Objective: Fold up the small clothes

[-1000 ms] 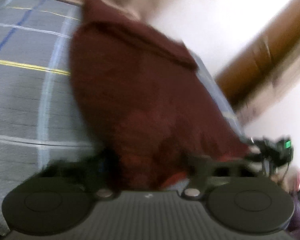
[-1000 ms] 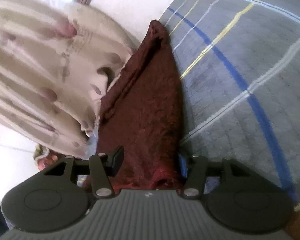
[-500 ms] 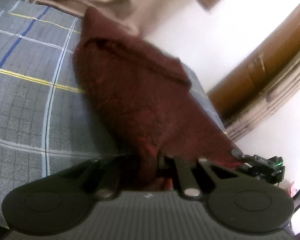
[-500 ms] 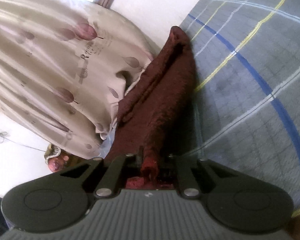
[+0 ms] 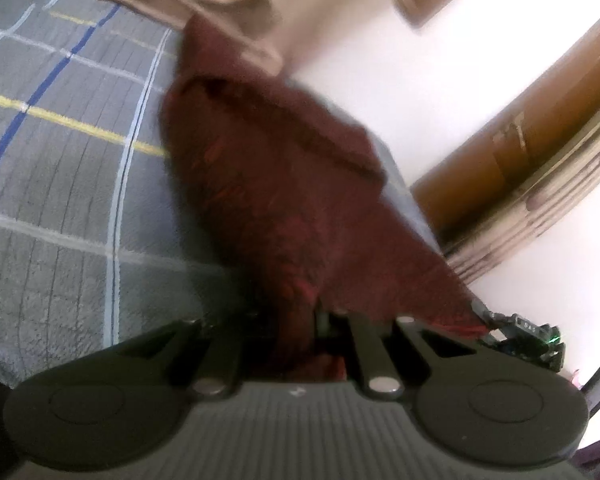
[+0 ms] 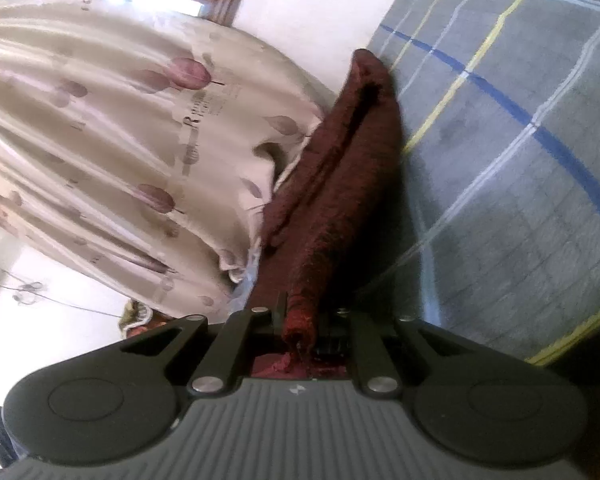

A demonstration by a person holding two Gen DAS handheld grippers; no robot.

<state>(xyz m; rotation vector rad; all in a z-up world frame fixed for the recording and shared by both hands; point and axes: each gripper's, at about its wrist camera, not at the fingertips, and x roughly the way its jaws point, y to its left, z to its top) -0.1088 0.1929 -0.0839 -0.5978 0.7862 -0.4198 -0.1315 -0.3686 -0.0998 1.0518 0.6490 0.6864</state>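
Observation:
A dark maroon cloth (image 5: 276, 184) lies along the edge of a grey plaid bed cover (image 5: 60, 184). My left gripper (image 5: 300, 320) is shut on one near corner of the cloth. My right gripper (image 6: 300, 320) is shut on another corner of the same cloth (image 6: 340, 184), which runs away from it in a long bunched fold with its near end raised off the cover. The other gripper (image 5: 528, 336) shows at the right edge of the left wrist view.
A beige curtain with leaf print (image 6: 132, 140) hangs beside the bed, close to the cloth. The plaid cover (image 6: 520, 168) stretches to the right of the cloth. A wooden door frame (image 5: 520, 152) and a white wall stand beyond the bed edge.
Both grippers were open around the cloth's corners a second ago and have shut on them. The cloth has since been lifted and pulled a little, bunching into a narrower fold.

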